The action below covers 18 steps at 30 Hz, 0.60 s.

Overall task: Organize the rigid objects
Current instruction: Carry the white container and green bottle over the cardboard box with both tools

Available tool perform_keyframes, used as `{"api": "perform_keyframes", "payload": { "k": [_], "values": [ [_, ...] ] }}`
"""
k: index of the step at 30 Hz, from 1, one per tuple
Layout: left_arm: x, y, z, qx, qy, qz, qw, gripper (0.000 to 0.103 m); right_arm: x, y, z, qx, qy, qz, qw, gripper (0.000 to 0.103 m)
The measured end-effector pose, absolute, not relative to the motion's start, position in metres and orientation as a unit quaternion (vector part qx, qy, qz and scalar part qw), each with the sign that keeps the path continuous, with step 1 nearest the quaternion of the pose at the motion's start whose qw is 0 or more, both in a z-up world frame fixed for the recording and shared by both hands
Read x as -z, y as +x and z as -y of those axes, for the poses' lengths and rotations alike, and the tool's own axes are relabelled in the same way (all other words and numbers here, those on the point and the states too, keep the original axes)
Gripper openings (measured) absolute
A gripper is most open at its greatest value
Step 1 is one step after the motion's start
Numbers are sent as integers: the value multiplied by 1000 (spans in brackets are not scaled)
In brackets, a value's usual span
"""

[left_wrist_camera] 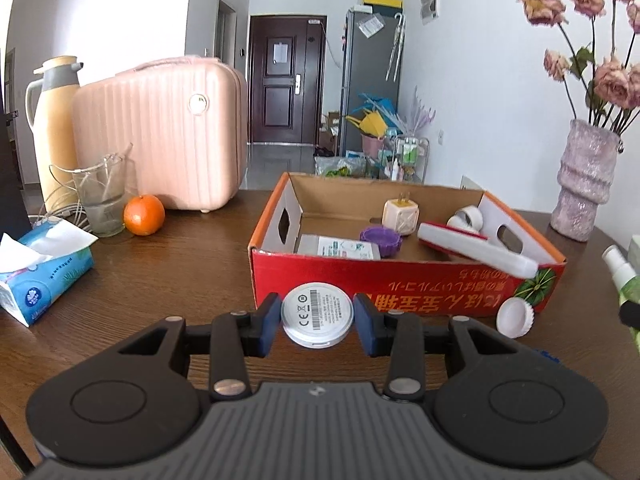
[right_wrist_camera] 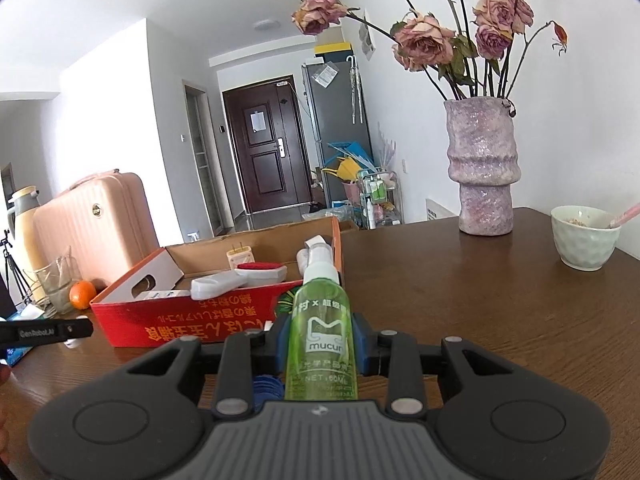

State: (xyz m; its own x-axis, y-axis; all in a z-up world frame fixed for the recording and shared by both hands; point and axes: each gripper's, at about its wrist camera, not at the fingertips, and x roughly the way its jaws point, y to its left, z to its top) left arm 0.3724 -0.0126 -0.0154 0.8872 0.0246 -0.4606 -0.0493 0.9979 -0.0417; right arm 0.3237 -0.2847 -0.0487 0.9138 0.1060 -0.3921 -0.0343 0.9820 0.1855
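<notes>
Here, in your left wrist view, the left tongs [left_wrist_camera: 317, 317] are closed on a round white disc [left_wrist_camera: 317, 314], label side facing you, both blue pads pressing its rim and holding it clear of the bench [left_wrist_camera: 168, 276]. Straight ahead of the tongs stands the red cardboard box [left_wrist_camera: 360, 284], its near wall just beyond the disc; inside it lie a grey flat pack [left_wrist_camera: 340, 247], a purple lid [left_wrist_camera: 380, 239], a cream plug adapter [left_wrist_camera: 401, 210], a roll of white tape [left_wrist_camera: 469, 218] and a white and red brush [left_wrist_camera: 472, 246] that leans out over the near rim. To the right of the tongs a white bottle cap [left_wrist_camera: 515, 317] rests against the box front. Off to the left sit a tissue pack [left_wrist_camera: 44, 270], an orange [left_wrist_camera: 144, 214] and a glass [left_wrist_camera: 103, 200]. In your right wrist view, the right tongs [right_wrist_camera: 321, 344] are clamped on a green spray bottle [right_wrist_camera: 321, 340], nozzle pointing away from you toward the box's right end. Beyond the tongs to the right stand a pink vase [right_wrist_camera: 483, 168] and a pale bowl [right_wrist_camera: 584, 236], well apart from the bottle.
</notes>
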Motion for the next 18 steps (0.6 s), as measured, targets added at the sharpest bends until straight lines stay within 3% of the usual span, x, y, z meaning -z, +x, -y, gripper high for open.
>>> {"api": "perform_keyframes", "payload": {
  "k": [18],
  "values": [
    [-4, 331, 13, -7, -48, -202, 978, 40, 40, 299, 258, -62, 101, -180, 976, 30]
  ]
}}
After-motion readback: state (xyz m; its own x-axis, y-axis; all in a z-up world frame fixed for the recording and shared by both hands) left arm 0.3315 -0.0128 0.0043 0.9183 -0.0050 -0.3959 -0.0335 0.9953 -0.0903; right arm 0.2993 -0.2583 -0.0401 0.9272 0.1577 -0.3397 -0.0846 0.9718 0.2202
